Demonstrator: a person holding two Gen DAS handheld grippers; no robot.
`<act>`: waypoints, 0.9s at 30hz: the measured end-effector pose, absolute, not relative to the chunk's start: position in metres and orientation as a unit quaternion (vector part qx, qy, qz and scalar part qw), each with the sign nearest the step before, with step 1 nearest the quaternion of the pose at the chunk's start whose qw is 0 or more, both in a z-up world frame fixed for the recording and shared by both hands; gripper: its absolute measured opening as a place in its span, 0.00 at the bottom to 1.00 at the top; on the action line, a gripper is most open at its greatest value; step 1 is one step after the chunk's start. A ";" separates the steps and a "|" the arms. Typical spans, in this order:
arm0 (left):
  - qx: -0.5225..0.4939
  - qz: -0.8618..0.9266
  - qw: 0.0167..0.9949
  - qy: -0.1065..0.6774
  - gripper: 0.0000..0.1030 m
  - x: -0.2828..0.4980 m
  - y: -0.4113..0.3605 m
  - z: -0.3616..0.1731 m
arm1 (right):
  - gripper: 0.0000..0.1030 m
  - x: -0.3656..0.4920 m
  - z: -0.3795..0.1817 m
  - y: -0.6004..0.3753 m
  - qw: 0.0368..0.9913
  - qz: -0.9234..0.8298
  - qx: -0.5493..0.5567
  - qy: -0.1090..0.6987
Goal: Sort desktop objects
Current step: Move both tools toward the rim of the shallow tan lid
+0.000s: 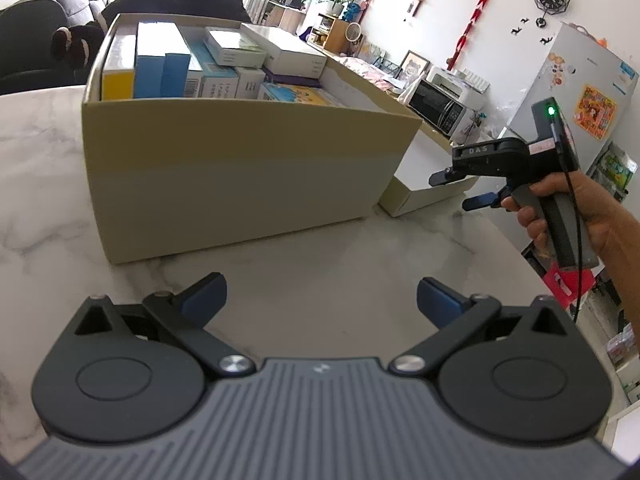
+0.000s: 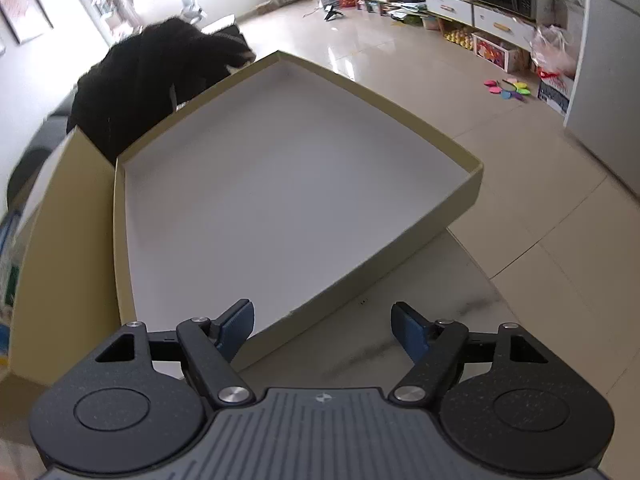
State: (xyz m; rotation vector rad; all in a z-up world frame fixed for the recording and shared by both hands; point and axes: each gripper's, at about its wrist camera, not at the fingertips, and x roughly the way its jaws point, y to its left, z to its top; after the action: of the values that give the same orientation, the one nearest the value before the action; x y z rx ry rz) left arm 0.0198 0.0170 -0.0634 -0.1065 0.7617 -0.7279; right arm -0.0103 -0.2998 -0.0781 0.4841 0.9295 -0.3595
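- So there's a big tan cardboard box (image 1: pixel 240 168) sitting on a white marble table (image 1: pixel 60 184), and it's stuffed with small packaged boxes (image 1: pixel 192 64), mostly blue and white, one yellow at the left end, some standing upright and some lying flat on top.
- Just right of the box is its lid (image 2: pixel 280 184), flipped upside down with the white inside facing up. Nothing's in it. Its left edge sits right beside the box wall, and its far right corner hangs past the table edge over the tiled floor.
- Left gripper (image 1: pixel 320 296) hovers over bare marble on the near side of the box, jaws spread wide, nothing between them.
- Right gripper (image 2: pixel 322 324) is over the lid's near edge, jaws wide apart too, not gripping anything. The left finger sits above the lid's rim, the right one over bare table.
- From the left camera you can see the person's hand (image 1: pixel 560 208) wrapped round the right gripper's handle, green light glowing on top.
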 end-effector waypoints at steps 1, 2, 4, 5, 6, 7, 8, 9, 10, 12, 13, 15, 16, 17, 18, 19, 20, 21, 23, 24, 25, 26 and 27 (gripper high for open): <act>-0.050 -0.348 0.863 0.363 1.00 0.021 0.016 -0.064 | 0.75 -0.010 -0.078 -0.299 0.850 -0.169 0.224 0.445; -0.048 -0.349 0.863 0.363 1.00 0.022 0.014 -0.063 | 0.74 -0.010 -0.078 -0.298 0.849 -0.168 0.221 0.449; -0.046 -0.352 0.862 0.362 1.00 0.023 0.010 -0.063 | 0.74 -0.012 -0.079 -0.296 0.847 -0.166 0.217 0.456; -0.045 -0.355 0.861 0.362 1.00 0.024 0.009 -0.063 | 0.74 -0.013 -0.080 -0.295 0.846 -0.164 0.216 0.458; -0.043 -0.357 0.860 0.362 1.00 0.024 0.006 -0.063 | 0.74 -0.015 -0.081 -0.293 0.846 -0.164 0.215 0.460; -0.040 -0.359 0.859 0.362 1.00 0.024 0.004 -0.063 | 0.74 -0.017 -0.081 -0.292 0.845 -0.163 0.213 0.462; -0.036 -0.361 0.859 0.362 1.00 0.024 0.001 -0.063 | 0.74 -0.019 -0.082 -0.291 0.846 -0.162 0.211 0.462; -0.032 -0.363 0.858 0.362 1.00 0.024 -0.001 -0.063 | 0.74 -0.022 -0.082 -0.289 0.846 -0.162 0.210 0.462; -0.030 -0.365 0.857 0.362 1.00 0.023 -0.003 -0.063 | 0.74 -0.024 -0.082 -0.288 0.847 -0.159 0.209 0.462; -0.025 -0.369 0.856 0.362 1.00 0.023 -0.008 -0.063 | 0.74 -0.030 -0.082 -0.285 0.849 -0.152 0.205 0.463; -0.023 -0.370 0.855 0.362 1.00 0.022 -0.010 -0.063 | 0.74 -0.032 -0.082 -0.284 0.849 -0.149 0.204 0.464; -0.019 -0.373 0.854 0.361 1.00 0.021 -0.014 -0.063 | 0.74 -0.038 -0.082 -0.281 0.850 -0.143 0.203 0.465; -0.017 -0.374 0.854 0.362 1.00 0.020 -0.016 -0.063 | 0.74 -0.041 -0.082 -0.280 0.851 -0.141 0.203 0.464; -0.014 -0.375 0.853 0.362 1.00 0.019 -0.018 -0.064 | 0.74 -0.043 -0.082 -0.280 0.851 -0.140 0.202 0.464; -0.011 -0.377 0.853 0.362 1.00 0.019 -0.020 -0.064 | 0.74 -0.046 -0.082 -0.279 0.851 -0.138 0.202 0.465; -0.008 -0.379 0.852 0.361 1.00 0.018 -0.022 -0.064 | 0.74 -0.048 -0.082 -0.279 0.851 -0.137 0.202 0.465; -0.007 -0.380 0.852 0.360 1.00 0.017 -0.024 -0.064 | 0.74 -0.051 -0.082 -0.279 0.851 -0.135 0.202 0.465; -0.006 -0.381 0.852 0.360 1.00 0.016 -0.025 -0.063 | 0.74 -0.053 -0.082 -0.279 0.852 -0.134 0.202 0.465; -0.003 -0.383 0.852 0.358 1.00 0.015 -0.028 -0.062 | 0.74 -0.058 -0.081 -0.278 0.852 -0.128 0.202 0.466; -0.001 -0.384 0.851 0.358 1.00 0.015 -0.030 -0.062 | 0.74 -0.061 -0.081 -0.278 0.852 -0.125 0.201 0.466; 0.001 -0.385 0.851 0.357 1.00 0.014 -0.032 -0.062 | 0.74 -0.063 -0.081 -0.277 0.853 -0.124 0.200 0.466; 0.002 -0.386 0.851 0.357 1.00 0.014 -0.034 -0.062 | 0.74 -0.066 -0.081 -0.277 0.853 -0.122 0.200 0.466; 0.004 -0.388 0.850 0.356 1.00 0.014 -0.036 -0.061 | 0.74 -0.069 -0.081 -0.276 0.853 -0.121 0.200 0.466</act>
State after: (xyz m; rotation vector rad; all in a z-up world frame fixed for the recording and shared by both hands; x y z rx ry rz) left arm 0.0139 -0.0363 -0.0614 0.0093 0.7506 -0.8167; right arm -0.0692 -0.2764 -0.0806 0.4214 0.9815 -0.2547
